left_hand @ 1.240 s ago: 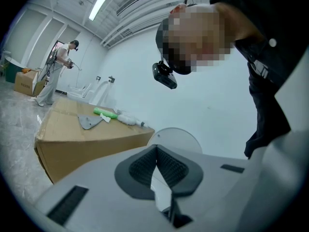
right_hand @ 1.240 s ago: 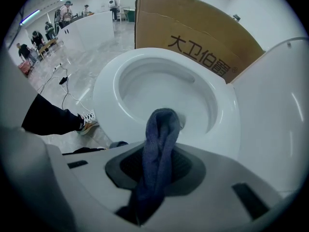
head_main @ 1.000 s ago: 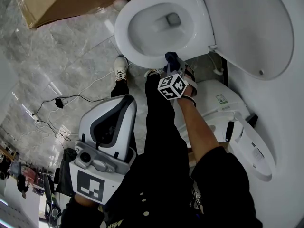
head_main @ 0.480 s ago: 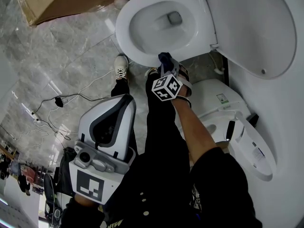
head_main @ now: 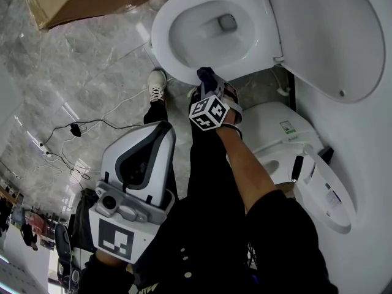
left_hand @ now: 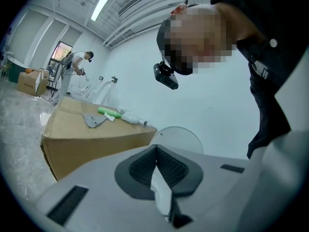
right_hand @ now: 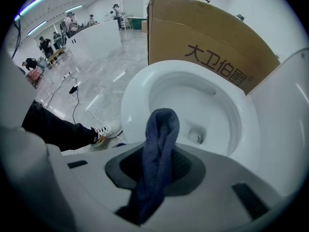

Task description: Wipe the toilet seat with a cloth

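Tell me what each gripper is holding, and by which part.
The right gripper pinches the dark blue cloth low on its length, the folded end sticking out past the fingers. The left gripper is shut on nothing.

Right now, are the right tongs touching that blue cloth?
Touching. The right gripper view shows the right tongs clamped on the blue cloth, which sticks out between them.

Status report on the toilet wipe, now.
Right claw shut on blue cloth, at near edge of toilet seat, contact unclear. Left claw shut, empty, held back. Lid up, nothing blocking the seat.
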Motion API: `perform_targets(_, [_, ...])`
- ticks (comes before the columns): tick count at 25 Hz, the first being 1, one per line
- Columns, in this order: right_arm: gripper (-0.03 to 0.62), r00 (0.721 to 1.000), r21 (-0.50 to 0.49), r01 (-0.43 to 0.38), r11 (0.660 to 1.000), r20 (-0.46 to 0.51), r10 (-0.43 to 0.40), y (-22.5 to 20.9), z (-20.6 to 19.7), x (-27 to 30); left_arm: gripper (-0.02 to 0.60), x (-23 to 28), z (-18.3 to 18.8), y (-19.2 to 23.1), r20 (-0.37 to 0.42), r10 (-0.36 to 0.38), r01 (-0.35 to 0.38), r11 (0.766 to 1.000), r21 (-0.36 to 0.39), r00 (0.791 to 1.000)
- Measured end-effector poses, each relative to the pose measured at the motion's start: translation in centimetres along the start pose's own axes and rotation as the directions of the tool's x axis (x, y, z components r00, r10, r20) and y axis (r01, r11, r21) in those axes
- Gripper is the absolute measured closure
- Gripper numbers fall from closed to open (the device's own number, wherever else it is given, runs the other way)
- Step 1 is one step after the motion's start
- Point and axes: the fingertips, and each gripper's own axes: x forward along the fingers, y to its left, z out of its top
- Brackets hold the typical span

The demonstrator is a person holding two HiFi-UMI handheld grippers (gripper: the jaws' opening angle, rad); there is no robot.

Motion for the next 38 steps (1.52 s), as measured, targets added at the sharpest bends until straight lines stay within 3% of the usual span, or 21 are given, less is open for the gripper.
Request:
perform_targets(10, [0.502, 0.999, -0.104, -0.036, 0.994, 0.035, 0.04, 2.1, 3.2, 0.6, 0.571, -0.3, -0.2, 0.7, 0.004, 0.009, -0.009, 1.0, -0.014, 1.0])
perform_targets(24, [0.5, 0.995, -0.271, -0.055, 0.961, 0.064, 0.075, 3.4, 6.1, 1.2, 0.571, -1.0, -0.3, 2.3, 0.017, 0.047, -0.046, 0.998, -0.039, 0.999])
perform_targets(30, [0.5, 0.992, -0.405, -0.048, 0.913, 0.084, 0.089, 4.1, 8.0, 1.4, 0.571, -1.6, -0.2, 2.9, 0.024, 0.062, -0.061, 0.997, -0.046, 0.998])
perform_targets(38, [0.5, 0.987, -0.584, -0.022, 0.811, 0.119, 0.112, 4.7, 9.6, 1.6, 0.571, -2.4, -0.3, 3.9, 0.032, 0.087, -0.085, 0.995, -0.058, 0.996])
